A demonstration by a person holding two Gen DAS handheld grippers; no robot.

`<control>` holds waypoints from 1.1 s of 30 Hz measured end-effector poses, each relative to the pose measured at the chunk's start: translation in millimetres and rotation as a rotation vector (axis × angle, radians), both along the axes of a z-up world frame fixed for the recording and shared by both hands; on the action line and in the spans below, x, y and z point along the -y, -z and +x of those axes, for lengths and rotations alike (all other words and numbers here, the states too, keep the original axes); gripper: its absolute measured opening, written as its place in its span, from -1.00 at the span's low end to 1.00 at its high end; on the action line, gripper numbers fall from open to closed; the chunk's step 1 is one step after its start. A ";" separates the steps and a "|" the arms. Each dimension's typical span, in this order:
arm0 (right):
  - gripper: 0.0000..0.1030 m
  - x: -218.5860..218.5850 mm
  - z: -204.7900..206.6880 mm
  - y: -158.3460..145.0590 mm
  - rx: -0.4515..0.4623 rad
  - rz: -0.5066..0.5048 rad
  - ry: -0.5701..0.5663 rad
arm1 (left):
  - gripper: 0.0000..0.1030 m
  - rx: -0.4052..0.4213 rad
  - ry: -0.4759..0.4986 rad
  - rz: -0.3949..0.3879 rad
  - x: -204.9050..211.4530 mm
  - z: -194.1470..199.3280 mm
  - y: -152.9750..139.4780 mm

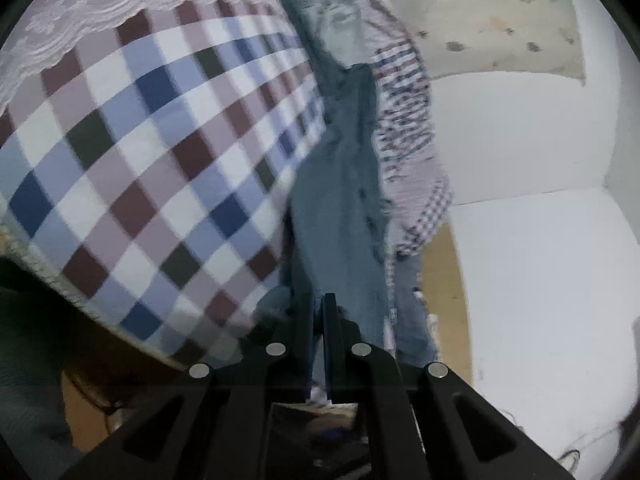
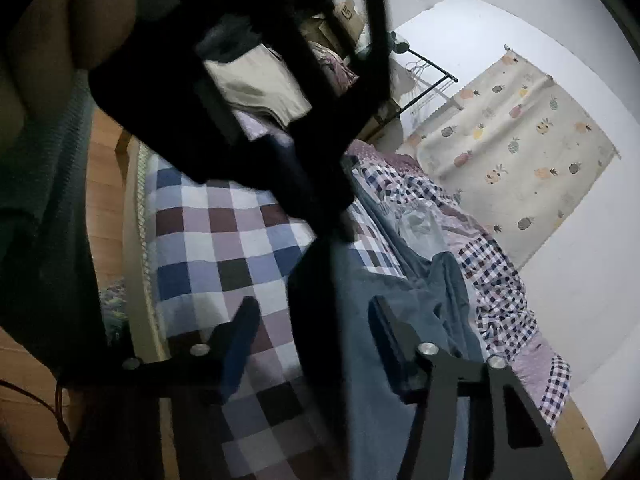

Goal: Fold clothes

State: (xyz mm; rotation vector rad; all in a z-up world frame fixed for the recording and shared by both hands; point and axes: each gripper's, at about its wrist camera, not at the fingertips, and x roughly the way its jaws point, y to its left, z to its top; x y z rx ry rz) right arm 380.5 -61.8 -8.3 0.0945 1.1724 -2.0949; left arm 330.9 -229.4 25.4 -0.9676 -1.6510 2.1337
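Above the checked bed cover (image 1: pixel 140 160): left gripper (image 1: pixel 320 308), fingers pressed together on an edge of the blue-grey garment (image 1: pixel 340 220). Holds that edge lifted off the cover, with the cloth running away from the fingertips in a long, creased strip toward the far end of the bed. Blurs at the edges in the left wrist view.

Also above the cover, lower and nearer the bed's foot: right gripper (image 2: pixel 312 312), jaws apart. Straddles a raised fold of the same garment, the cloth passing between the two fingers. Shows one finger (image 2: pixel 244 320) standing clear of the fabric over the checks, and the other finger (image 2: pixel 384 328) lying over or against the cloth; cannot tell which. Shows no squeeze on the fold.

On the cover, toward the wall side of the bed: the rest of the garment, spread in loose folds. Lies against a rumpled small-check quilt (image 2: pixel 492 280) bunched along that edge.

Beyond the bed, on the white wall: a pale cloth printed with pineapples (image 2: pixel 520 140). Beside the bed on its open side: wooden floor (image 2: pixel 104 184) and a dark green sleeve (image 2: pixel 40 200).
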 end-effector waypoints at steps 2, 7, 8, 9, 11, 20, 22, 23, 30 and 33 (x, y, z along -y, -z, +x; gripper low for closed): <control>-0.45 -0.5 -5.4 -4.1 0.021 -0.021 0.007 | -0.95 -0.032 0.014 0.014 -2.4 -2.0 -3.0; -0.87 -8.1 -21.6 -22.4 0.119 -0.081 0.025 | -0.94 -0.032 -0.005 0.045 -1.3 -5.6 0.4; -0.88 -9.9 -24.8 -26.2 0.138 -0.094 0.028 | -0.90 -0.038 -0.012 0.053 -0.9 -5.8 -0.7; -0.89 -11.8 -28.0 -30.1 0.157 -0.107 0.031 | -0.88 -0.042 -0.019 0.054 0.0 -4.8 -1.3; -0.90 -15.0 -33.6 -36.4 0.195 -0.133 0.030 | -0.51 -0.038 -0.030 0.043 0.0 -3.1 -2.2; -0.92 -20.2 -32.9 -45.3 0.278 -0.180 0.014 | 0.19 -0.015 -0.021 0.019 -5.8 -7.3 3.2; -0.92 -19.8 -30.8 -44.4 0.271 -0.172 0.010 | 0.19 -0.020 -0.012 0.007 -6.5 -8.7 2.1; -0.92 -19.5 -28.3 -43.3 0.267 -0.167 0.008 | 0.19 -0.031 -0.011 -0.007 -7.0 -8.9 -1.0; -0.92 -17.1 -18.8 -37.7 0.221 -0.120 -0.017 | 0.08 -0.058 0.048 -0.170 -22.7 -18.8 -20.6; -0.91 -17.9 -16.6 -39.1 0.214 -0.120 -0.016 | -0.73 -0.032 0.071 -0.230 -28.1 -22.7 -22.3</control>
